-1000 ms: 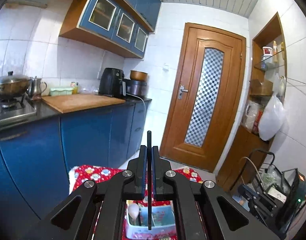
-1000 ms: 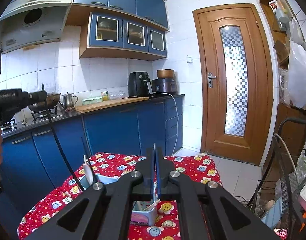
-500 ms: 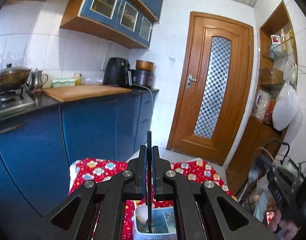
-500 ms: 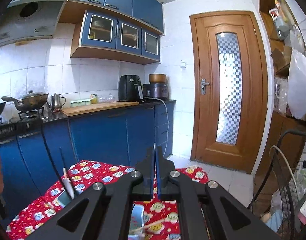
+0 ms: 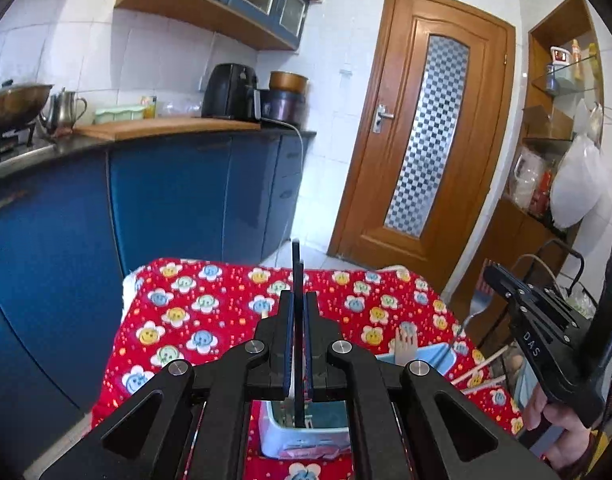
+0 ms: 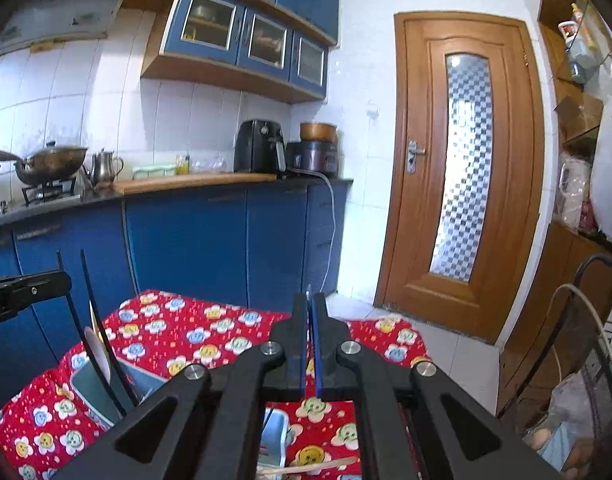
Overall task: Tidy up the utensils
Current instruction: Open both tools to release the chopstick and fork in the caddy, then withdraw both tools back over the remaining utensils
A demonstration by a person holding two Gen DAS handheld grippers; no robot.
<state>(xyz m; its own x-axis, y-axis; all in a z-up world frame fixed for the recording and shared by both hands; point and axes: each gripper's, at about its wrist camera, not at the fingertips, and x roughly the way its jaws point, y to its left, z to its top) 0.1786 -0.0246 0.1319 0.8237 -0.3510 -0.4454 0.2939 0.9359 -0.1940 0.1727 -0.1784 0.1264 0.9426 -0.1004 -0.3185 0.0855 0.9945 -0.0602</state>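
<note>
Clamping a black utensil (image 5: pixel 297 280), left tongs (image 5: pixel 297 300); right tongs (image 6: pixel 310 308) together, empty.

"das" on the right gripper (image 5: pixel 540 330); elsewhere nothing legible

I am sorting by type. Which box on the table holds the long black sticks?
The pale blue box at far left in the right wrist view, also holding a white spoon. The other box sits under the right gripper.
</note>
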